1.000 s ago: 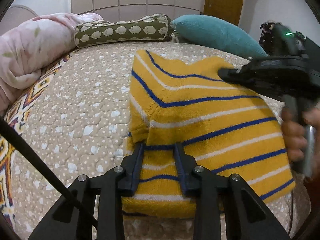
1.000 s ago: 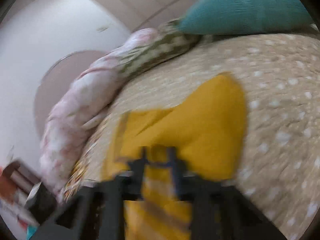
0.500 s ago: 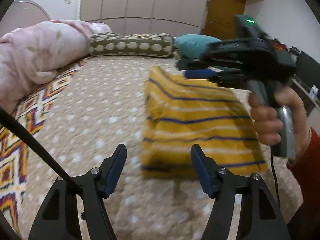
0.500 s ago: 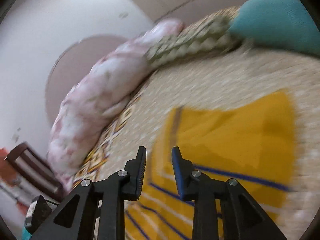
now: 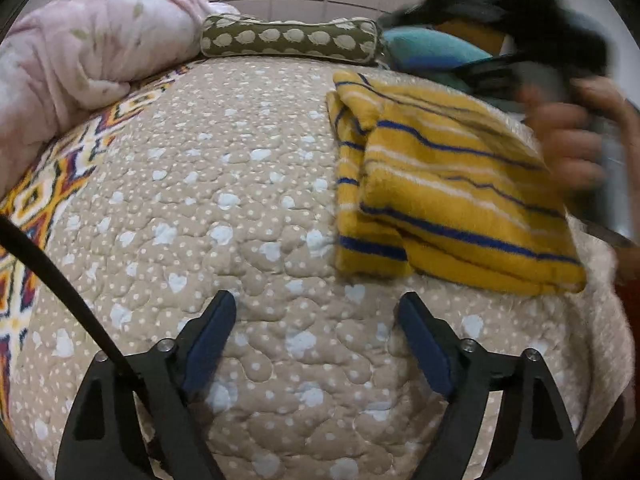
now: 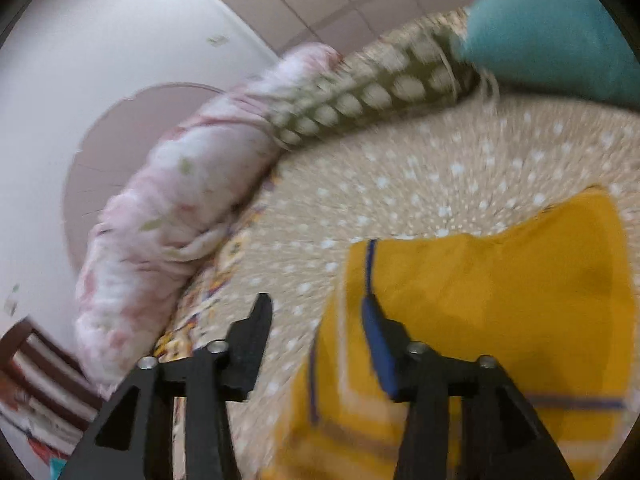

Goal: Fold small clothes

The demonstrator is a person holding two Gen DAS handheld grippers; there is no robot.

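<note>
On the bed: a folded mustard-yellow knitted garment with blue and white stripes (image 5: 448, 184) lies flat on the beige quilted bedspread dotted with pale hearts (image 5: 224, 208), toward its right side in the left wrist view.
Left gripper: the black left gripper with blue pads (image 5: 318, 334) hangs over bare quilt, nearer the camera than the garment and to its left; jaws wide and opening, nothing between them.
Right gripper: the black right gripper (image 6: 318, 314) sits at the garment's left edge (image 6: 480, 320) in its own view; the blue-padded finger (image 6: 378, 344) overlaps the yellow cloth, the other finger is over the quilt; jaws partly apart and opening, not pressing the fabric.
Right hand: a blurred hand (image 5: 576, 136) grips a handle beside the garment's far right edge.
Backdrop: rolled pink floral duvet (image 5: 80, 56), olive bolster with cream ovals (image 5: 288, 40), teal cushion (image 6: 552, 36).
Change from one second earlier: both grippers then pinched the garment, the left at its near hem; both have let go, the left has drawn away, and the garment now lies released.
</note>
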